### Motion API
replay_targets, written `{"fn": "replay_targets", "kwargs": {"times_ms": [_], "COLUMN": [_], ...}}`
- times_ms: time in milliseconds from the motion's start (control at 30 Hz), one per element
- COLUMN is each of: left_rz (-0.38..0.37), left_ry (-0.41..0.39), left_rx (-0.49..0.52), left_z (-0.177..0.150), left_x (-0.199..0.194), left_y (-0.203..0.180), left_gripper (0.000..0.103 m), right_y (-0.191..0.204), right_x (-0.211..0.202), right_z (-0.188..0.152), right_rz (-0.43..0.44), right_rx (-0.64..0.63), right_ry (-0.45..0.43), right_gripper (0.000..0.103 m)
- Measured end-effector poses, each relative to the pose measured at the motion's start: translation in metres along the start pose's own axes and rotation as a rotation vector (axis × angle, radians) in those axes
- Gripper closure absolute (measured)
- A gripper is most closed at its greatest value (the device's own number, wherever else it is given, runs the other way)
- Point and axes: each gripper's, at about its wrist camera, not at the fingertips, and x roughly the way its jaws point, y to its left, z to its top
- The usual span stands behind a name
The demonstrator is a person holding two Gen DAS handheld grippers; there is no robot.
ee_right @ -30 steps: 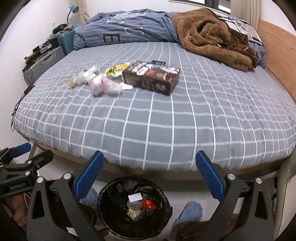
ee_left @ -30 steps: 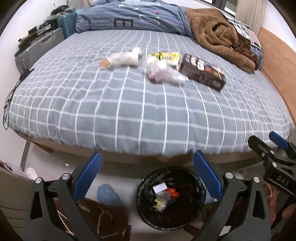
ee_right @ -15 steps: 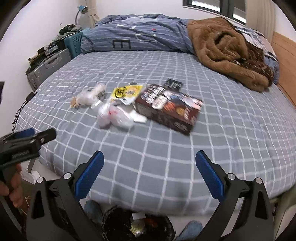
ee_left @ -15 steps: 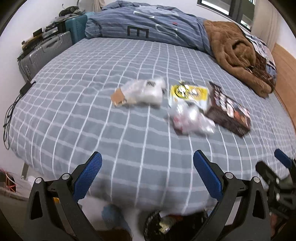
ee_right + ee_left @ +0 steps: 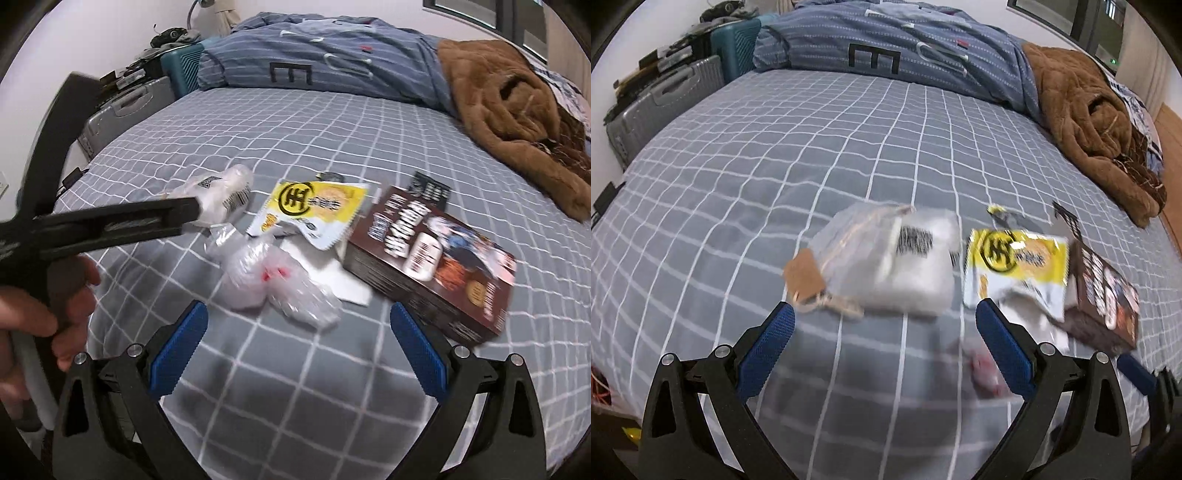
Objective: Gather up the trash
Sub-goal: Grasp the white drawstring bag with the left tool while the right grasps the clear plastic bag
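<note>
Trash lies on the grey checked bed (image 5: 775, 177). A clear plastic bag with a barcode label and brown tag (image 5: 890, 258) lies just ahead of my open, empty left gripper (image 5: 884, 325); it also shows in the right wrist view (image 5: 221, 195). A yellow snack wrapper (image 5: 1015, 258) (image 5: 314, 206) lies beside a brown box (image 5: 1104, 295) (image 5: 432, 266). A crumpled clear bag with red marks (image 5: 273, 280) lies just ahead of my open, empty right gripper (image 5: 299, 325). The left gripper's arm (image 5: 110, 225) crosses the right wrist view.
A blue duvet (image 5: 905, 48) and a brown blanket (image 5: 1089, 122) lie at the head of the bed. Suitcases (image 5: 665, 99) stand at the left beside the bed. A white paper (image 5: 332, 273) and a small black card (image 5: 430, 188) lie among the trash.
Both grippers have risen from over the black floor bin and moved forward over the bed. The trash is now close ahead and the bin is out of view.
</note>
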Motion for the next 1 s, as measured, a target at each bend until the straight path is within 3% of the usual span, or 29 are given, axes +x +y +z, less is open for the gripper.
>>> {"fn": "replay_targets", "kwargs": {"times_ms": [333,500,600,767,1000], "left_rz": [-0.017,-0.021,-0.024,-0.028,-0.024], "left_ry": [0.031,0.045,0.068,0.090,0.070], "left_rx": [-0.003,0.016,0.026,0.024,0.031], "left_z": [0.025,0.031,0.030,0.029,0.025], "left_x": [0.046,0.057,0.063,0.067,0.064], "left_y": [-0.006,-0.010,-0.012,-0.011,-0.014], "left_gripper": [0.012,0.026,0.039,0.056,0.063], "right_y": [0.000,-0.001,-0.002,-0.001,0.003], "right_x": [0.042,0.049,0.054,0.061,0.059], "right_z": [0.008,0.010,0.012,0.012,0.011], "right_rz": [0.073,0.110,0.152,0.163,0.156], "right_rx": [0.008,0.022,0.032,0.039,0.024], "right_ry": [0.036,0.043,0.061,0.073,0.068], "right_gripper": [0.025,0.032,0.044,0.054,0.058]}}
